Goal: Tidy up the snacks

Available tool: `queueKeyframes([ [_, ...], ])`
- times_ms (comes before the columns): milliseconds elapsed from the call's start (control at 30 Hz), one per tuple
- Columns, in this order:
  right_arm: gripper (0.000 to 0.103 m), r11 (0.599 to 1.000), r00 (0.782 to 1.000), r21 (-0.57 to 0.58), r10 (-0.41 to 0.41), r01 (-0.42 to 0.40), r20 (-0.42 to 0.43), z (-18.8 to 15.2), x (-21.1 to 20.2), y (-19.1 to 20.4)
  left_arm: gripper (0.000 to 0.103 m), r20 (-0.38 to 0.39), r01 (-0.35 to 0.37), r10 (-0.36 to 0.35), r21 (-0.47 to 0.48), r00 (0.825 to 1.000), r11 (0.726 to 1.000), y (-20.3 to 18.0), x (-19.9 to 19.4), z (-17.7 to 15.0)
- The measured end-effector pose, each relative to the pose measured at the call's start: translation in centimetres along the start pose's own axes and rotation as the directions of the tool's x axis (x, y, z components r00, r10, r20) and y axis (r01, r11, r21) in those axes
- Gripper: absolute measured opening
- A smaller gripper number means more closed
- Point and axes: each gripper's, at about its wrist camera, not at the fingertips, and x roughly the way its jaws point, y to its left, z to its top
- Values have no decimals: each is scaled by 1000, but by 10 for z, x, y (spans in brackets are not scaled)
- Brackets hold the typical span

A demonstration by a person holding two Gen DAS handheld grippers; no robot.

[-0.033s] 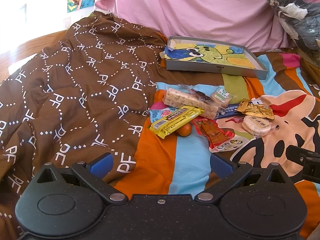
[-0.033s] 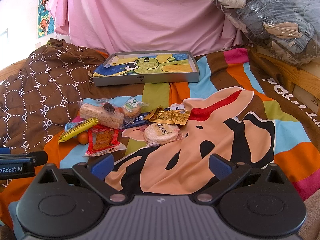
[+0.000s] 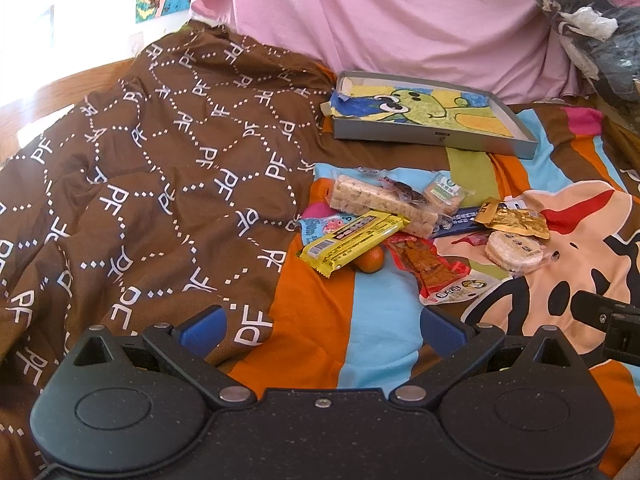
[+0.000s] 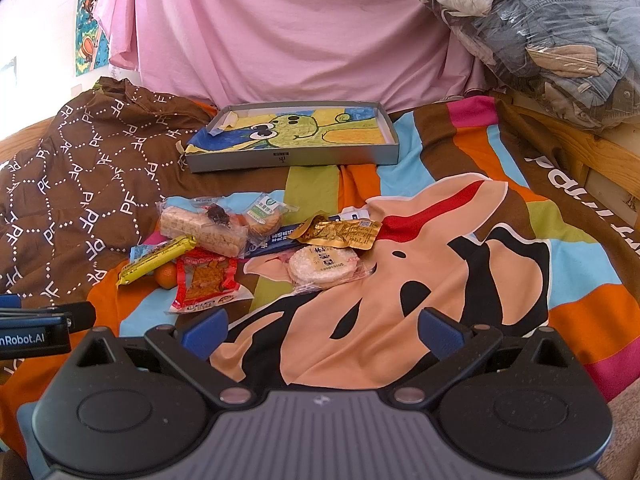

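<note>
A pile of snacks lies on the striped bedspread: a yellow bar (image 3: 354, 242) (image 4: 158, 258), a small orange fruit (image 3: 370, 260) under its end, a red packet (image 3: 430, 270) (image 4: 206, 284), a round rice cracker (image 3: 514, 252) (image 4: 324, 266), a gold packet (image 3: 516, 220) (image 4: 340, 232), a pale wafer pack (image 3: 382, 204) (image 4: 204, 230) and a green-white biscuit pack (image 3: 446, 192). Behind them sits a shallow grey tray (image 3: 434, 136) (image 4: 292, 158) lined with a cartoon drawing, no snacks in it. My left gripper (image 3: 322, 330) and right gripper (image 4: 322, 332) hover open and empty, short of the pile.
A brown patterned blanket (image 3: 160, 168) is bunched on the left. A pink sheet (image 4: 280, 32) hangs behind the tray. A plastic bag of clothes (image 4: 540, 36) rests on the wooden bed frame (image 4: 580, 148) at the right.
</note>
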Motion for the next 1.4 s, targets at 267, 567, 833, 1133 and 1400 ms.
queueKeyframes([
  [267,103,999,984,50,21,-13,-179,28,21,1,102,-108,7,-14,-62,994,998,3,11,32],
  [567,103,993,921,118,33,15,-389,65,37,-12,102,-174,5,-13,-44,985,999,-8,14,54],
  [833,103,988,911,157,70,-5,-406,74,34,-17,102,-215,1,-6,-22,977,1000,-12,17,63],
  [1133,103,986,911,164,77,-10,-405,73,40,-20,102,-238,-15,15,2,971,1000,-15,24,72],
  [1400,103,989,944,151,61,-12,-324,74,40,-22,102,-199,31,-29,5,980,1000,-14,28,76],
])
